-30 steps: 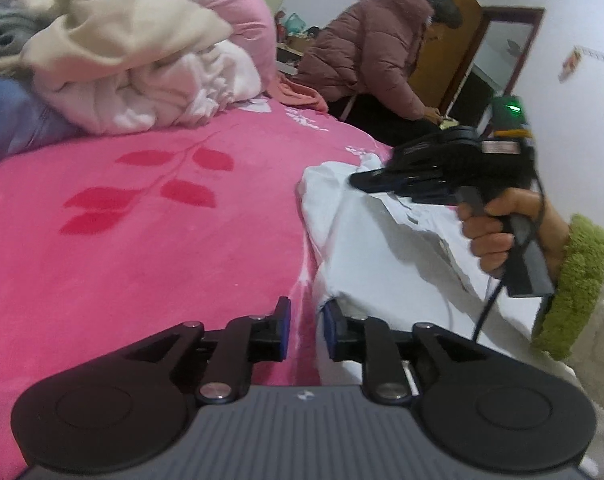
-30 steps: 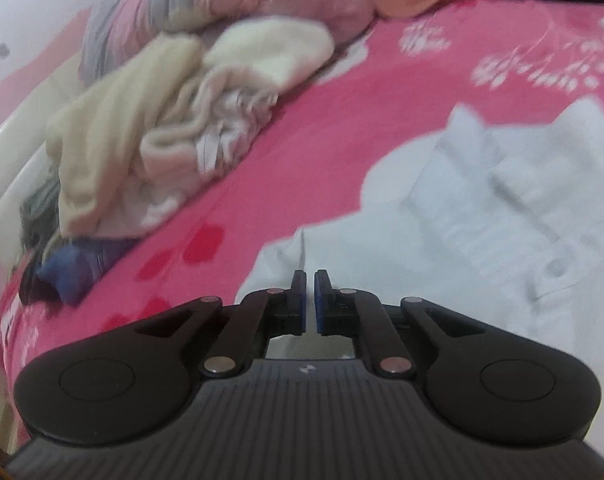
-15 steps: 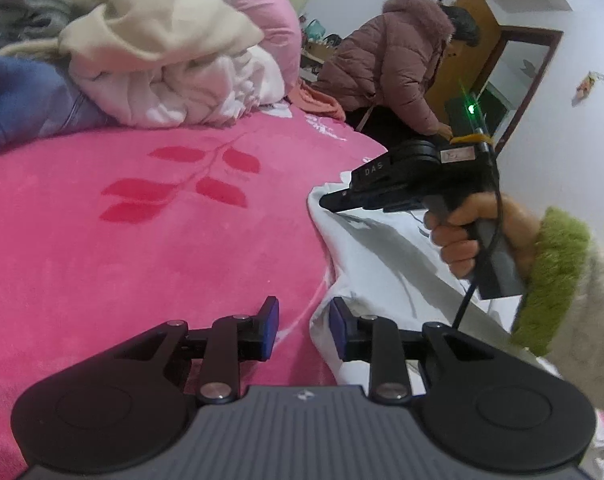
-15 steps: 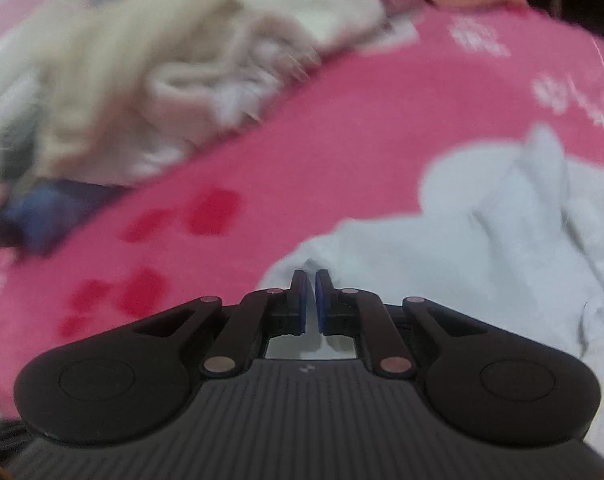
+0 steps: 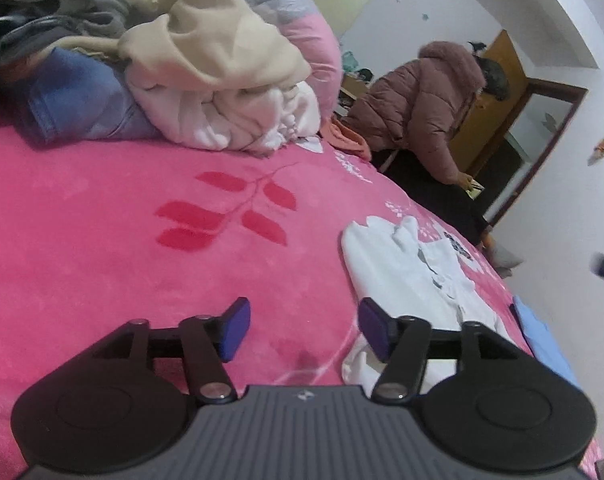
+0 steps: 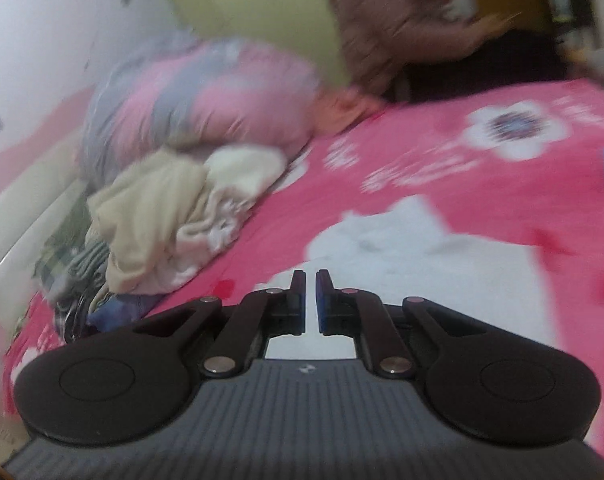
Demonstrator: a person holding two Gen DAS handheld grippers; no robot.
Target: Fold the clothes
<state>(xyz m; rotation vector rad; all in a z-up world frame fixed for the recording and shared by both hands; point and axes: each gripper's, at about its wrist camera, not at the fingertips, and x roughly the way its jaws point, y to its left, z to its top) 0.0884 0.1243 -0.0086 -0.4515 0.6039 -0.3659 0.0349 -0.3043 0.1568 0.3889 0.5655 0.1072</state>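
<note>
A white garment point(image 5: 398, 276) lies partly folded on the pink blanket point(image 5: 101, 240), at the right of the left wrist view. My left gripper point(image 5: 302, 328) hovers low over the blanket at the garment's left edge. Its jaws are opening and only blanket shows between them; the right fingertip point(image 5: 372, 328) stands over the cloth's edge. In the blurred right wrist view my right gripper point(image 6: 310, 300) is shut, raised above the white garment point(image 6: 422, 256), with no cloth visibly pinched.
A heap of unfolded clothes point(image 5: 205, 80) in cream, white, denim and grey lies at the back left, against a pink-and-grey quilt point(image 6: 205, 108). A person in a puffy coat point(image 5: 422, 104) bends beside the bed. A blue cloth point(image 5: 542, 340) lies at the bed's right edge.
My left jaws have spread wide apart. The right gripper and the hand holding it have left the left wrist view. The right view has lifted and pulled back from the white garment.
</note>
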